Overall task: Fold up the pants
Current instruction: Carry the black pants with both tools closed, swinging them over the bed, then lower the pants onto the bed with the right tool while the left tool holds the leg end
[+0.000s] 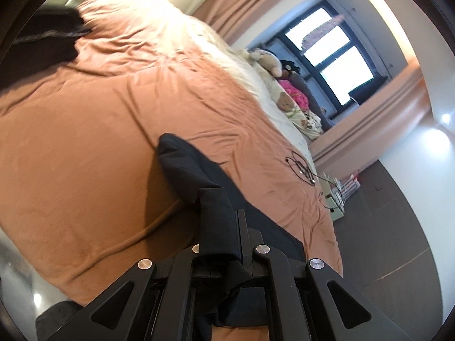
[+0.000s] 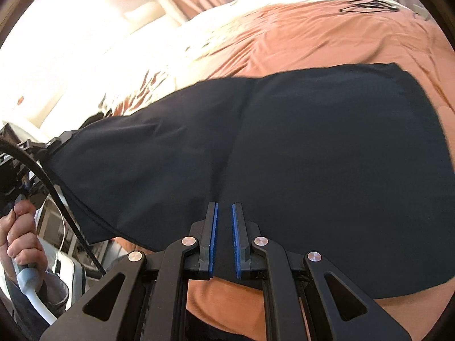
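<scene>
Dark navy pants (image 2: pixel 312 142) lie spread across the orange bed cover (image 2: pixel 327 39), their left end lifted off the bed. My left gripper (image 1: pixel 224 218) is shut on that end. The cloth (image 1: pixel 184 164) drapes over its fingers and hides the left one. The right wrist view shows the same gripper (image 2: pixel 61 139) at the far left, pulling the fabric up, with a person's hand (image 2: pixel 20 227) on its handle. My right gripper (image 2: pixel 224 227) sits at the pants' near edge. Its blue pads (image 2: pixel 213 236) stand narrowly apart with the dark cloth pinched between them.
Other dark clothes (image 1: pixel 48 34) are piled at the bed's far left corner. Plush toys and pillows (image 1: pixel 270 59) line the bed's window side. A black cable (image 1: pixel 301 167) lies on the cover near that edge. Dark floor (image 1: pixel 398 227) and a small box (image 1: pixel 338 196) are beyond the bed.
</scene>
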